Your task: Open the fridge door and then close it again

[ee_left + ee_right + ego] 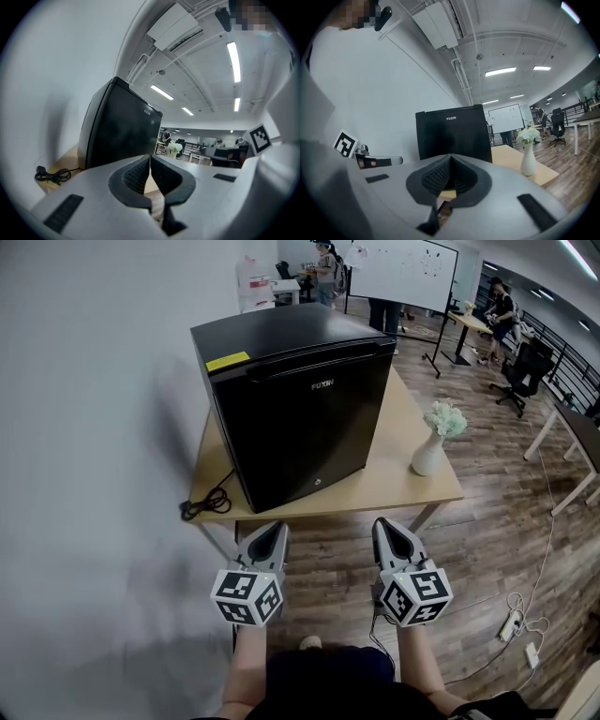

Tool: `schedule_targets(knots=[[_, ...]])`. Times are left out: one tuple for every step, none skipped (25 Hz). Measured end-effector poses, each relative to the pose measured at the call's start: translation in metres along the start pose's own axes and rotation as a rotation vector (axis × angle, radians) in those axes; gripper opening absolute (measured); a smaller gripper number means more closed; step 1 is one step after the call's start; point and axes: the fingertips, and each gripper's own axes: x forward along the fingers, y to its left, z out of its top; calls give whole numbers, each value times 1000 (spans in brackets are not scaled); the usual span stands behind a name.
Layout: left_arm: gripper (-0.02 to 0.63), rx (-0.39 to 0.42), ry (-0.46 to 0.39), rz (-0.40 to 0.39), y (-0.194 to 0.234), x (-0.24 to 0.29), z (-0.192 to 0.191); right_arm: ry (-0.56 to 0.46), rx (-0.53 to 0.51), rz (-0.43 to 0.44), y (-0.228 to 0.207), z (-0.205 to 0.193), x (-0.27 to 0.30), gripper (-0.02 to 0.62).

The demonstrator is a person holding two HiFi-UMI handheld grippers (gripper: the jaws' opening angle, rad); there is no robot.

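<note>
Held left gripper (274, 527) and right gripper (383, 524) clenched on nothing, side by side, just short of the table (398, 486). Faced the fridge (281, 330) standing on it, door (309, 432) shut, vase (429, 456) beside.

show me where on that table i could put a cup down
Bare wood lies between the fridge and the vase, and along the table edge in front of the fridge. The left front corner holds the cord; the fridge fills the rest.
</note>
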Motion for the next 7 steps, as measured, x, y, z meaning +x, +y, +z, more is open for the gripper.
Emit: schedule_targets(knots=[[11,-2,1,1,0,0,-1,3,0,0,0,-1,0,-11],[11,-3,2,1,1,0,-2,5,1,0,0,-2,1,-11],[11,-4,2,1,1,0,-2,6,2,-1,0,-3,1,-11],[11,-5,1,2,2,1,-2,7,3,-1,0,-4,2,-11],[11,-5,0,2,3,2,-1,8,4,-1,-1,-4,3,-11],[11,-6,0,2,3,3,-1,9,4,0,-1,-4,4,-11],[11,-7,-1,3,4,3,-1,10,5,0,-2,-5,5,-11]])
